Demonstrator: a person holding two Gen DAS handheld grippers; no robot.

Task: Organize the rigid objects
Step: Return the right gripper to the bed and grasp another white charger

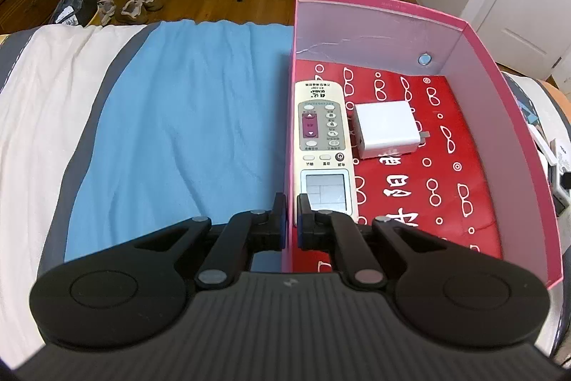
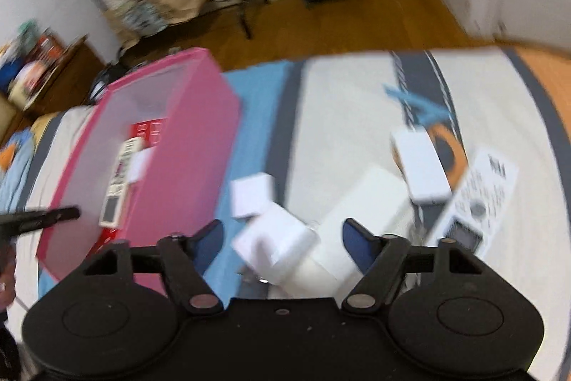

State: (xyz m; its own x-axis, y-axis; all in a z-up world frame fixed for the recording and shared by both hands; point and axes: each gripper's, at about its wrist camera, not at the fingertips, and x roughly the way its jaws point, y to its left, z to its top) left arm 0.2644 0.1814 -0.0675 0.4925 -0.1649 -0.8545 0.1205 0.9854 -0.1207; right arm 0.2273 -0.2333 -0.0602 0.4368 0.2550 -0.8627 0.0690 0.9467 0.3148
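left gripper [image 1: 292, 220]: pinched nearly shut right on the left wall of the pink box [image 1: 499, 116]; one finger outside over the blue cloth, the other inside by the remote's screen end; wall looks clamped between the pads

right gripper [image 2: 282, 245]: jaws standing wide apart, nothing pressed between them; whole view smeared with blur; hovering above a white charger block [image 2: 274, 245] lying tilted on the bed, pads clear of it on both sides

pink box: sitting on the bed, open top, pale inner walls, red floor printed with white glasses shapes and characters; small round silver stud on the far wall [image 1: 424, 59]

remote [image 1: 323, 149]: cream coloured, lying flat inside the box along the left wall, screen end nearest the left gripper; pretty much touching that wall

white adapter in the box [image 1: 387, 129]: lying flat just beside the remote on its right, prongs sticking out sideways

loose stuff outside the box: small white cube [image 2: 251, 195] on the blue cloth's edge, near the box's outer wall; long white box [image 2: 360, 220] partly under the charger block; another white slab [image 2: 423, 166] further out; flat printed package [image 2: 481, 202] beside it; too blurry to read any of it

blue cloth [image 1: 185, 131]: spread over the striped bedding left of the box
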